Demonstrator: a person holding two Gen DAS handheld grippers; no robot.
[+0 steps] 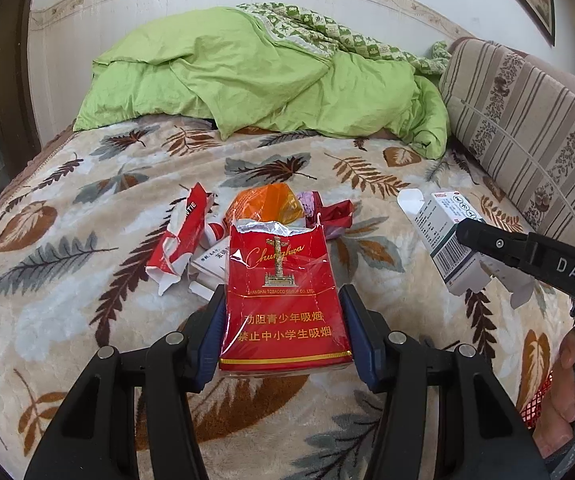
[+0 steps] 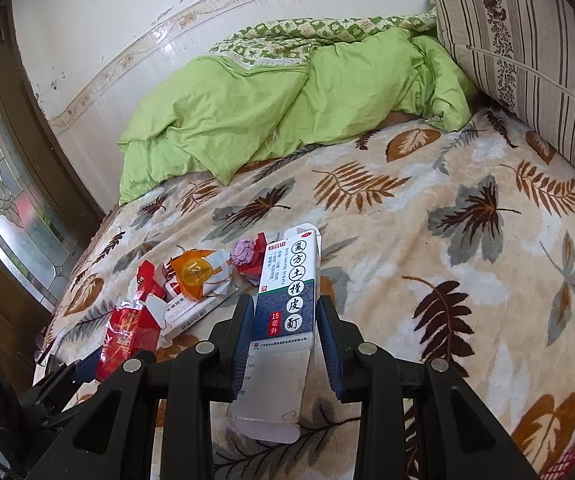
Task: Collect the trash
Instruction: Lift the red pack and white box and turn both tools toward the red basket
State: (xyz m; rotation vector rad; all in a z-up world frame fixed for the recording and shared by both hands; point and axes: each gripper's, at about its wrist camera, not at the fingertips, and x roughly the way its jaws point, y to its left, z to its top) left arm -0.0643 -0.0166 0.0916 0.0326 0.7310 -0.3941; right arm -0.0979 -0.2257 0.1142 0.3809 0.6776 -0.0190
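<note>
Above the bed (image 1: pixel 87 208), each gripper clamps trash lengthwise: left gripper (image 1: pixel 283 320) the cigarette pack (image 1: pixel 283 292), right gripper (image 2: pixel 283 328) the medicine box (image 2: pixel 283 300), the remaining wrappers (image 2: pixel 191 280) nearer the left.

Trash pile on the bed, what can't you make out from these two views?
- Left wrist view: the cigarette pack hides the pile's middle.
- Right wrist view: the medicine box covers the red wrapper partly.
- Both views: no trash bin visible; white carton print too small.
</note>
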